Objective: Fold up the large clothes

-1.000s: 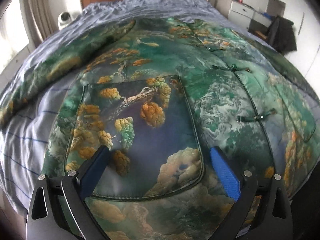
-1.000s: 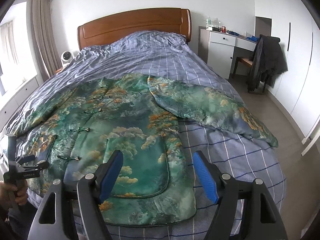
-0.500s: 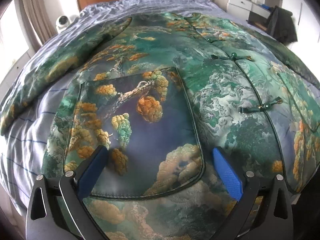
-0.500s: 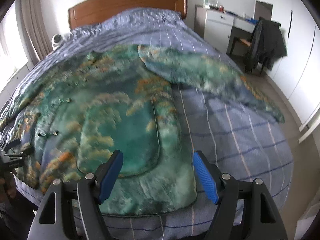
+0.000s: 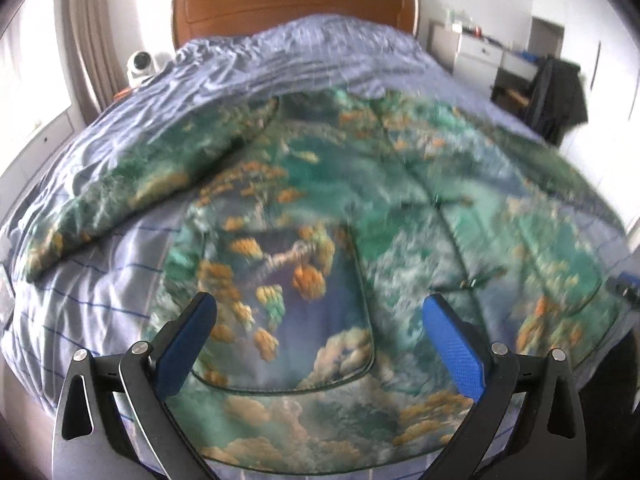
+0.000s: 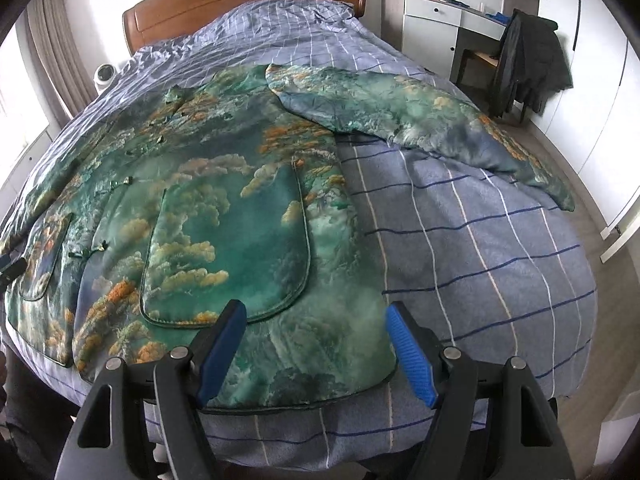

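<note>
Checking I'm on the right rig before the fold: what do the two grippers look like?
Both look identical. The left gripper and right gripper each have two black, curved fingers with triangular cut-outs in their outer links and round silver pivot pins. The finger pads are bright blue with a fine ribbed texture. No cables, labels or sleeves show in either wrist view.

No text, label, brand or number is legible anywhere (the left wrist view is motion-blurred besides).
</note>
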Demonstrator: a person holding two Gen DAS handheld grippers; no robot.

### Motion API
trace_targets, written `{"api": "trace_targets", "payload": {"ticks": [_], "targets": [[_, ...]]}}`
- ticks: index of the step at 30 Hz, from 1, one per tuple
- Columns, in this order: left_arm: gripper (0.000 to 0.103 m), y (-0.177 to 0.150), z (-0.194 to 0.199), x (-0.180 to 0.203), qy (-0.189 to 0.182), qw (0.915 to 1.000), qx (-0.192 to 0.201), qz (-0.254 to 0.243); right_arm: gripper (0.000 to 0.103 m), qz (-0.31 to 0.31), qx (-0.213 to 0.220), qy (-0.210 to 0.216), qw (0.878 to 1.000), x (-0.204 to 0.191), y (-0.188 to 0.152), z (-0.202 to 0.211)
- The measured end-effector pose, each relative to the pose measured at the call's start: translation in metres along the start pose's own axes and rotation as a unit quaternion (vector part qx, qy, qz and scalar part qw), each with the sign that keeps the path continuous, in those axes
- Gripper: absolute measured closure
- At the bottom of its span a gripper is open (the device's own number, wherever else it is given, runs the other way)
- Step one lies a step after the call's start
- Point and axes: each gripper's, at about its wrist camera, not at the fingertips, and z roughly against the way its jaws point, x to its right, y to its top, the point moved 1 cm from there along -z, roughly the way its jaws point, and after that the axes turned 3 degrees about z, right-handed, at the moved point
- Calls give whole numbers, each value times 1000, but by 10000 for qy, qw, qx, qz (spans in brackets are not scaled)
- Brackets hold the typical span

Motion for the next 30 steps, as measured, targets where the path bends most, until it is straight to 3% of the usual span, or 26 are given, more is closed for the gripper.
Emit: {"api": "trace_targets", "payload": {"ticks": [6,22,26,30], "targets": [[1,19,26,-14,-151,9986,351,366,29,-38,259,89,9996,0,10,14],[1,22,46,-20,-136,9972,537,512,29,-201,603,26,9980,15,17,30],[1,24,54,-30,-75,9962,618,614,29,-163,799,-146,9966,34,31,35],[1,25,54,-38,28,9956,584,728,29,-518,1025,-326,9928,82,50,41]]}}
